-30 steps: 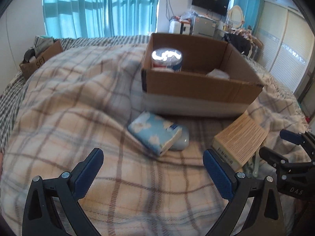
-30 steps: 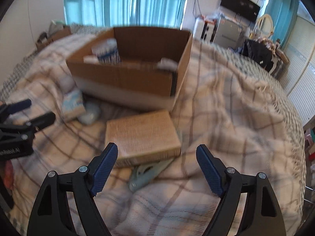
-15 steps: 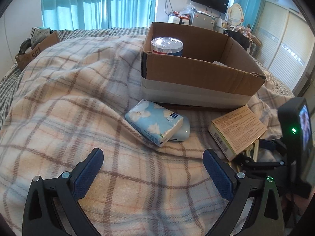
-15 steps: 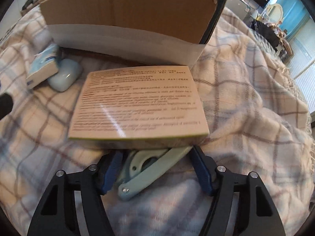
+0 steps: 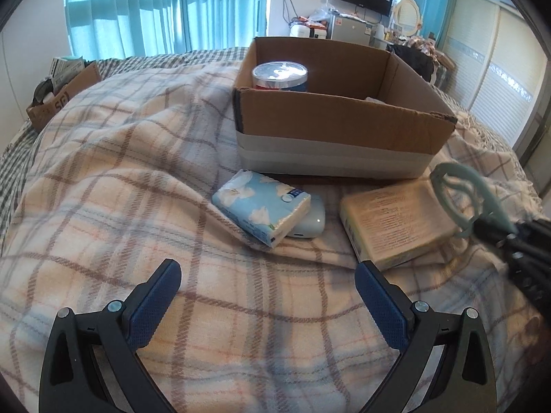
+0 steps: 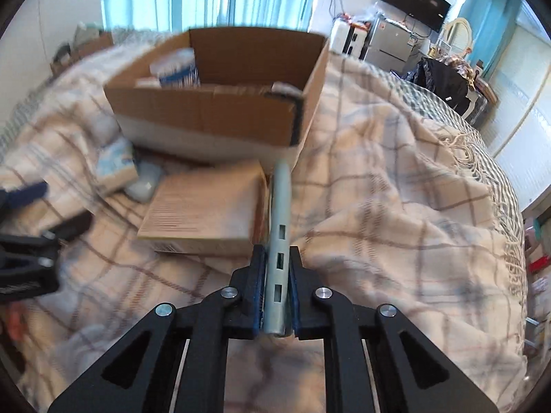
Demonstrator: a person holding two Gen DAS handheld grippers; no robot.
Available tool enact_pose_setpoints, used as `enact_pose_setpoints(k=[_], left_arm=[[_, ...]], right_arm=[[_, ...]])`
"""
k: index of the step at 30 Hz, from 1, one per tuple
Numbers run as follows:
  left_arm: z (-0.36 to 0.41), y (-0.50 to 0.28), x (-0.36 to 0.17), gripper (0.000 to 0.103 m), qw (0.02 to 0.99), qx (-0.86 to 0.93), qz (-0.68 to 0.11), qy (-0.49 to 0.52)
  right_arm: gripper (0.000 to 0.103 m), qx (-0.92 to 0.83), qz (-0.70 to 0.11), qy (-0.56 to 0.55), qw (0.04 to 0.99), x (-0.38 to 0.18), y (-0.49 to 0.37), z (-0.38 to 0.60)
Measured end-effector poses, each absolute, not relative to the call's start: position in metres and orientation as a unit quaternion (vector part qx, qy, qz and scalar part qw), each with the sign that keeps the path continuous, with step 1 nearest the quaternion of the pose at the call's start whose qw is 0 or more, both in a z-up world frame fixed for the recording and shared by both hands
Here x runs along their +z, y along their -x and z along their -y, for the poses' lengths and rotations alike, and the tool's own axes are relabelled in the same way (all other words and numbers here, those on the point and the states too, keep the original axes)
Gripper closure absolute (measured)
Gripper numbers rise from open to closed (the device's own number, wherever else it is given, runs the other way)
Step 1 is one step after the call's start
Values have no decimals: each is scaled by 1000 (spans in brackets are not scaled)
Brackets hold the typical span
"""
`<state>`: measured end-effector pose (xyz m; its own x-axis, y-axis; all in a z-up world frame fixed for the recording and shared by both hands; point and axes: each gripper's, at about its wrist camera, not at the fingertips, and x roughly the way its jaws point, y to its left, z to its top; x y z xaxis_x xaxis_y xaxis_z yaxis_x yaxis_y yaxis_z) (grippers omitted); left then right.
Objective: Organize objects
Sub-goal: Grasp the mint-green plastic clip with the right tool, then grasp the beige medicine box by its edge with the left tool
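My right gripper (image 6: 277,277) is shut on a pale green plastic clip (image 6: 280,220) and holds it above the blanket; the clip (image 5: 458,192) also shows at the right of the left wrist view, over the tan printed box (image 5: 396,220). My left gripper (image 5: 268,292) is open and empty, low over the plaid blanket, short of a blue flowered tissue pack (image 5: 261,206) that leans on a pale blue case (image 5: 310,220). The open cardboard box (image 5: 337,113) stands behind them with a foil-topped can (image 5: 279,75) inside.
The tan box (image 6: 206,213) lies in front of the cardboard box (image 6: 220,110) in the right wrist view. A second small carton (image 5: 62,93) sits at the bed's far left edge. Wardrobe doors and furniture stand beyond the bed on the right.
My right gripper closed on the green clip beside the tan box and lifted it off the blanket. The left gripper stayed open and shifted only slightly.
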<state>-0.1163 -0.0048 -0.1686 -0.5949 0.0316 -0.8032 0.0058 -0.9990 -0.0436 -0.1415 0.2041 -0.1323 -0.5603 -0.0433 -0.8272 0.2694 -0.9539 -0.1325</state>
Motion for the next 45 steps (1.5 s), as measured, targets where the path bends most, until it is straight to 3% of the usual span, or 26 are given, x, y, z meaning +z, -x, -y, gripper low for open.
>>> enact_pose_setpoints(k=[12, 21, 26, 30, 38, 45], left_arm=[[-61, 134, -185, 0, 57, 874, -11, 483], [-69, 169, -203, 0, 80, 856, 37, 509], [-102, 185, -228, 0, 84, 831, -32, 549], [-104, 177, -215, 0, 112, 834, -35, 539], [-81, 178, -191, 0, 122, 845, 45, 519], [-107, 186, -207, 0, 116, 833, 3, 541]], right_arm=[[91, -894, -115, -422, 93, -107, 145, -227], [91, -890, -78, -435, 110, -122, 151, -246], [91, -888, -70, -441, 109, -128, 153, -249], [91, -889, -57, -441, 106, -127, 153, -256], [91, -891, -62, -439, 98, -126, 152, -253], [91, -891, -59, -441, 93, -126, 153, -256]])
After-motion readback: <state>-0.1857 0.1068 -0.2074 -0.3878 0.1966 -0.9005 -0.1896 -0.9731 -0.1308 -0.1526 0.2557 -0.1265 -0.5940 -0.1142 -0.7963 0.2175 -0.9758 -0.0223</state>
